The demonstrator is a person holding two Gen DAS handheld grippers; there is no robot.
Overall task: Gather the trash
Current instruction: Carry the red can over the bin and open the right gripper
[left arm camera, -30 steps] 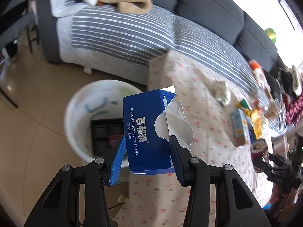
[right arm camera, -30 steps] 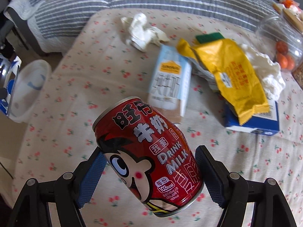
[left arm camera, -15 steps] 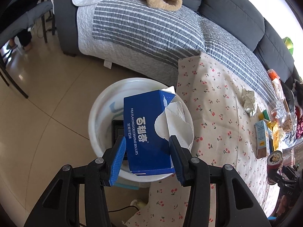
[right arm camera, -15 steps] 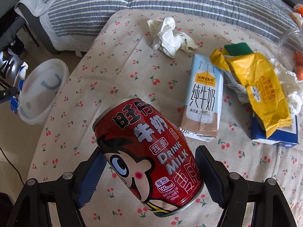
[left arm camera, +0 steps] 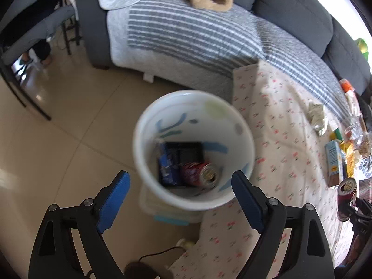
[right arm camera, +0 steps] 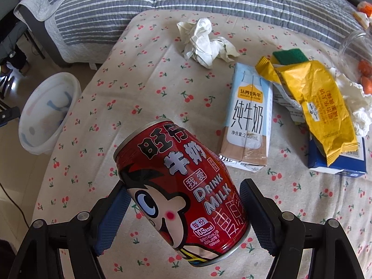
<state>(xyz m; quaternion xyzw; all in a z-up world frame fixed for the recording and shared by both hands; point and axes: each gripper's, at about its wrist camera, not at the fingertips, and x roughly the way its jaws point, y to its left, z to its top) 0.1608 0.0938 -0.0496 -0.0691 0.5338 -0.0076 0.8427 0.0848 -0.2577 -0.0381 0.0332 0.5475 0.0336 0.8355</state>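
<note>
Your left hand-held gripper (left arm camera: 180, 186) gapes empty above round white plastic bin (left arm camera: 148, 176). Right hand-held gripper (right arm camera: 183, 207) clamps tilted red metal milk can (right arm camera: 179, 190); tilt risks slipping short of bin.

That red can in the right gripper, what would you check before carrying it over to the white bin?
1. Red can held firmly by right gripper: ok.
2. Left gripper open and empty above the bin: ok.
3. White bin mouth unobstructed: ok.
4. Room left inside beside the blue box and another can: ok.
5. Can emptied of drink: cannot tell.
6. Right gripper over the bin: not ok.
</note>
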